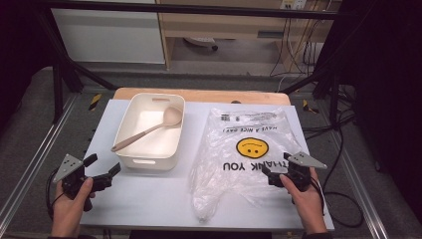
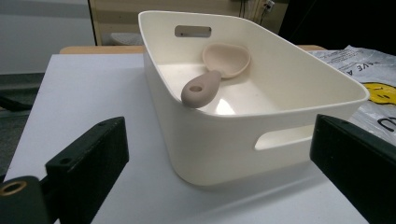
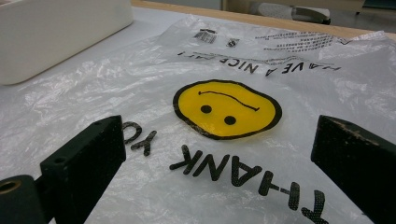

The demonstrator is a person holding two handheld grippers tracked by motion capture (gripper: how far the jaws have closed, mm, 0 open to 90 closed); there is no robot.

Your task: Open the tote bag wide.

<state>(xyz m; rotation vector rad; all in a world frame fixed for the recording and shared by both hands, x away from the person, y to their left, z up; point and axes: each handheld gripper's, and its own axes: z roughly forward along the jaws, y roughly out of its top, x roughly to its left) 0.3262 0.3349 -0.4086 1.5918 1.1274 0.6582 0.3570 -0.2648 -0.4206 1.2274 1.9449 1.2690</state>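
A cream plastic bin (image 1: 152, 130) stands on the white table (image 1: 149, 199) left of centre, and a beige ladle (image 1: 147, 130) lies in it with its handle over the near left rim. Seen from the left gripper view, the bin (image 2: 261, 135) is close ahead with the ladle (image 2: 210, 74) inside. A clear plastic bag (image 1: 244, 154) with a yellow smiley lies flat to the right. My left gripper (image 1: 105, 169) is open near the bin's front left corner. Open too, my right gripper (image 1: 274, 172) rests at the bag's right edge, and its view looks across the bag (image 3: 224, 109).
Cables hang around a wooden desk (image 1: 224, 25) behind the table. Black frame legs (image 1: 64, 74) stand at the left and right. The floor around is grey. Bare table surface lies along the front, between the two hands.
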